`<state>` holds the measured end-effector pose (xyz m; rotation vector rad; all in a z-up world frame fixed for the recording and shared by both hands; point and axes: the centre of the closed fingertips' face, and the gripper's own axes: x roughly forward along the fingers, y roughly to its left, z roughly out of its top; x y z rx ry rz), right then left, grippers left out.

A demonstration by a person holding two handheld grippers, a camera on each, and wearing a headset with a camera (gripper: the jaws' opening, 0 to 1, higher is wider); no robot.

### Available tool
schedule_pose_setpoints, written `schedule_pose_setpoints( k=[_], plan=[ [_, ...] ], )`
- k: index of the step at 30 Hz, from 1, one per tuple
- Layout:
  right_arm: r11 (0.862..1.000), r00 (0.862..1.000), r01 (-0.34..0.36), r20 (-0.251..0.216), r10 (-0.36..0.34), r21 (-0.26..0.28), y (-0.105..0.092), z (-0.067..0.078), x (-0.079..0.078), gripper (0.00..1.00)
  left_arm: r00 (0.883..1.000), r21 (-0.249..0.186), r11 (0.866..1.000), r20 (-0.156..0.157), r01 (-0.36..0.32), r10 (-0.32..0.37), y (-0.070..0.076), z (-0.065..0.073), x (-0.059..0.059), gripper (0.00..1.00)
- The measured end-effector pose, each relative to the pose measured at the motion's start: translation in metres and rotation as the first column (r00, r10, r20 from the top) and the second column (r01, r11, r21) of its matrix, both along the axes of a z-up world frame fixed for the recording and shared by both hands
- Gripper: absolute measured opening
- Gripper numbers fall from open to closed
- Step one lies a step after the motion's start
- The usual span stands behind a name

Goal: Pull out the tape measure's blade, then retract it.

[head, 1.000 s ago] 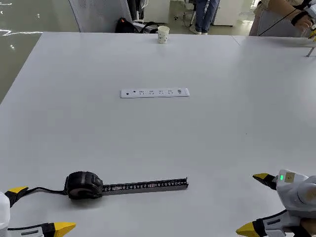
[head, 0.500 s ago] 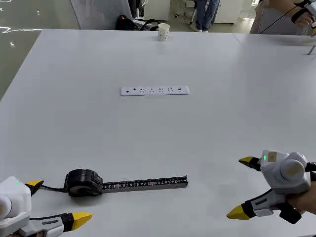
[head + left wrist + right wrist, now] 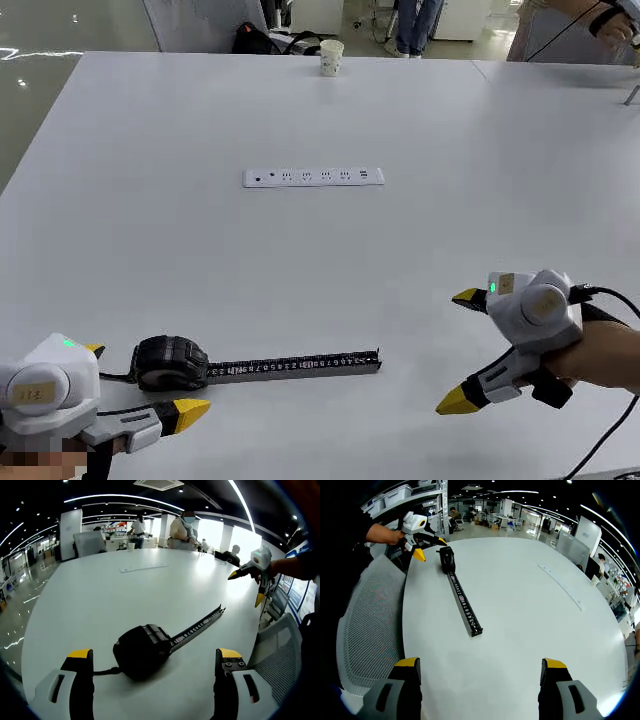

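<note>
Closest in, the left hand-held gripper (image 3: 142,380) is spread wide and grips nothing. Its two yellow-tipped jaws flank the black tape measure case (image 3: 172,362), which lies on the white desk (image 3: 420,230) just ahead of the jaw tips and inside their opening. I can see no contact with either jaw. A thin black strap (image 3: 102,671) trails from the case back toward this gripper. I take the straddling pose as a set-up to clamp the case, so that the body stays anchored while the blade moves.

The blade (image 3: 300,365) is already drawn out some way. It lies flat on the desk and runs straight away from the left hand-held gripper. Since it rests extended with nothing holding it, a lock on the case is probably engaged.

The end hook (image 3: 377,362) points toward the right hand-held gripper (image 3: 460,350), which is also spread and empty. This gripper hovers above the desk, apart from the hook. In the right gripper view the blade lines up between its jaws and leads back to the case. That alignment suits taking the hook, either to draw the blade further or to steady it on the way back.

Well beyond both grippers lies a white power strip (image 3: 313,177). Farther off, at the desk's far edge, stands a paper cup (image 3: 331,57).
</note>
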<state>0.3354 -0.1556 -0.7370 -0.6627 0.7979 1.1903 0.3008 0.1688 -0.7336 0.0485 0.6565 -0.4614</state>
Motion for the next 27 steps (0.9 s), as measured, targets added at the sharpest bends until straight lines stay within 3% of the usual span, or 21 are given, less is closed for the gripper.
schedule_pose_setpoints(
  k=[6, 14, 23, 27],
  plan=[
    [0.999, 0.999, -0.034, -0.003, 0.034, -0.014, 0.011, -0.002, 0.006, 0.99, 1.0, 0.01, 1.0, 0.017, -0.015, 0.015, -0.008, 0.0, 0.009, 0.99],
    [0.997, 0.997, -0.07, -0.016, 0.07, -0.036, 0.022, -0.009, 0.01, 0.99, 0.999, -0.03, 0.999, 0.014, -0.042, 0.042, -0.013, -0.001, 0.018, 0.99],
    [0.993, 0.994, -0.101, -0.041, 0.099, -0.062, 0.034, -0.022, 0.014, 0.99, 0.997, 0.031, 0.997, 0.026, -0.075, 0.074, -0.013, -0.003, 0.032, 0.99],
    [0.994, 0.993, -0.099, -0.075, 0.095, -0.051, 0.041, -0.027, 0.014, 0.99, 0.991, 0.056, 0.991, 0.061, -0.123, 0.12, -0.008, 0.0, 0.044, 0.99]
  ],
)
